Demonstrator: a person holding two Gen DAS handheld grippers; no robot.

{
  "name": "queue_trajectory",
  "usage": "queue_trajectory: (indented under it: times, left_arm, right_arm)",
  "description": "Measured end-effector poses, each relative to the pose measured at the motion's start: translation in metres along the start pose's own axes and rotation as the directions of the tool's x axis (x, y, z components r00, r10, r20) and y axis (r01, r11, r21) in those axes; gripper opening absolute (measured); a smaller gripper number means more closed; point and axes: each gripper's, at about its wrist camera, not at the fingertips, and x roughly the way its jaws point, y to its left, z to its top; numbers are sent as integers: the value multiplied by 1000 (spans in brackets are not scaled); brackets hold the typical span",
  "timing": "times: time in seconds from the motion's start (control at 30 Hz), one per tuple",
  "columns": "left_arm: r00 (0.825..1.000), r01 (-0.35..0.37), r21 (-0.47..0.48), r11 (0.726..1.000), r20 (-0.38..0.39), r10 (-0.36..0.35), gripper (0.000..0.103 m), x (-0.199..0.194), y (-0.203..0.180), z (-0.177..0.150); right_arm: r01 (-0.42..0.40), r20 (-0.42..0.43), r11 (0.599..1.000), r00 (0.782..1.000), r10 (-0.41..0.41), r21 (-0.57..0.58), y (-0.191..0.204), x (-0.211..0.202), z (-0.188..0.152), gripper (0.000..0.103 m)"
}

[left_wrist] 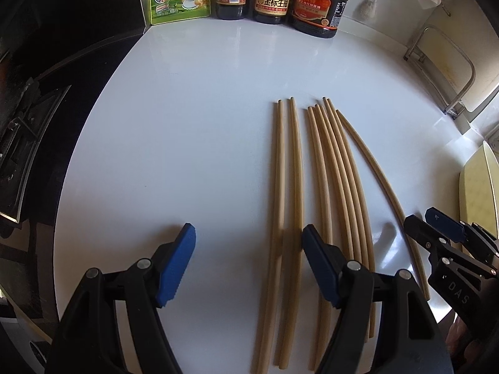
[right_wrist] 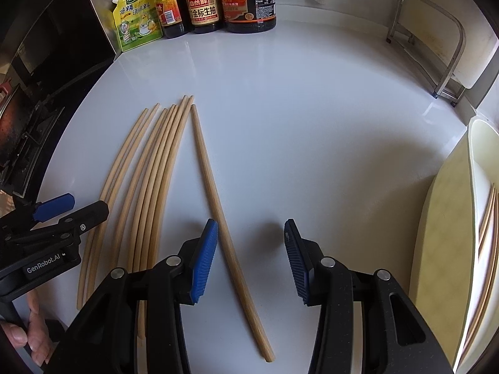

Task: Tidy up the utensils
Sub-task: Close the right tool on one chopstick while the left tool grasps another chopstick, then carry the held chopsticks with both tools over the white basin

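Several wooden chopsticks lie lengthwise on the white counter point(left_wrist: 187, 124). My left gripper point(left_wrist: 248, 227) is open just above it. Two chopsticks point(left_wrist: 297, 168) run between its blue pads, close to the right pad point(left_wrist: 315, 249) and not squeezed. A tighter bundle point(left_wrist: 332, 162) lies just right of that pad, with one stray chopstick point(left_wrist: 379, 171) farther right. My right gripper point(right_wrist: 250, 222) is open over that stray chopstick point(right_wrist: 212, 187), which lies loose by its left pad point(right_wrist: 204, 255). The bundle point(right_wrist: 156, 174) and the left gripper point(right_wrist: 87, 202) show at the left.
Three sauce bottles point(right_wrist: 202, 3) and a yellow seasoning bag point(right_wrist: 137, 15) line the back wall. A metal rack point(right_wrist: 436, 40) stands at the back right, with a dark stove point(left_wrist: 28, 143) to the left. A pale holder point(right_wrist: 480, 162) with chopsticks in it sits at the right edge.
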Motion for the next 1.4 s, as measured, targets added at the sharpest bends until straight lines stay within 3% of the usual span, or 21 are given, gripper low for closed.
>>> queue_trajectory:
  times: [0.3,0.8,0.87,1.07,1.13,1.2,1.27,1.4]
  left_arm:
    - [999,-28,-32,999,31,29,70,-4,22,10]
    - [997,-72,19,997,30,71,68,6,26,11]
    - [997,-74,31,997,37,73,64,6,24,12]
    - [998,-56,66,996,45,53,39,3,13,10]
    - [998,-46,81,996,40,42,26,2,9,9]
    - [999,-36,99,994,30,33,17,2,4,9]
    - [1000,-26,116,993,17,25,9,1,0,8]
    - [1000,5,109,994,-29,-2,7,0,1,7]
  right_arm:
    - [5,-1,1000,1000,-5,-7,2,2,6,43]
    - [24,5,999,1000,-24,-25,5,7,8,43]
    - [32,7,999,999,-31,-36,6,8,9,43]
    - [36,6,994,999,-35,-101,18,10,12,41]
    - [23,3,993,1000,-23,-114,21,10,12,31]
    - [26,2,989,1000,-26,-144,27,9,12,8]
    - [32,1,986,999,-32,-161,31,9,11,8]
    - [2,-14,992,1000,-4,-129,30,7,12,6]
